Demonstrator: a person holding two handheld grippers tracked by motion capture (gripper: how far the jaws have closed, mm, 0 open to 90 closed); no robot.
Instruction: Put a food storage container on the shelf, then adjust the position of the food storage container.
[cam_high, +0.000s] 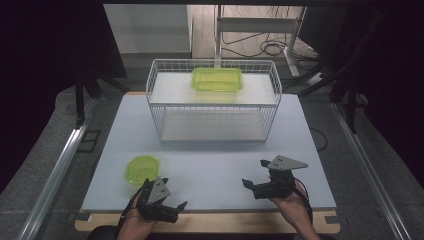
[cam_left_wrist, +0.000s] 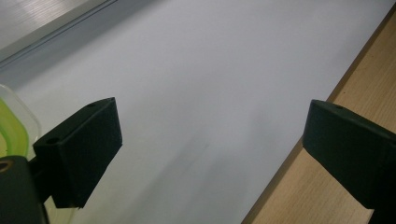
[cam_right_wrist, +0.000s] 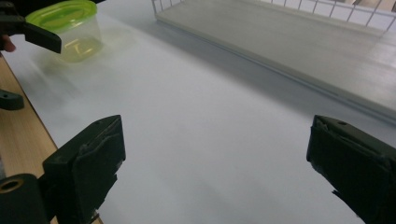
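green-lid tub (cam_high: 142, 170) | sat just beside l gripper (cam_high: 161, 198), jaws wide for grab | r gripper (cam_high: 255, 176) wide, idle, apart

A round green-lidded container (cam_high: 142, 169) sat just beyond the left gripper (cam_high: 169, 196), whose jaws stood apart. The right gripper (cam_high: 254, 175) hovered open, well apart from a wire basket (cam_high: 165, 107) holding a rectangular green container (cam_high: 217, 79).

White wire rack (cam_high: 214, 112), lime-green rectangular container (cam_high: 217, 79) on its upper shelf.
Well ahead of the left gripper (cam_high: 167, 194) and right gripper (cam_high: 254, 172), across the white tabletop (cam_high: 210, 165); cables (cam_high: 270, 47) on the floor beyond.
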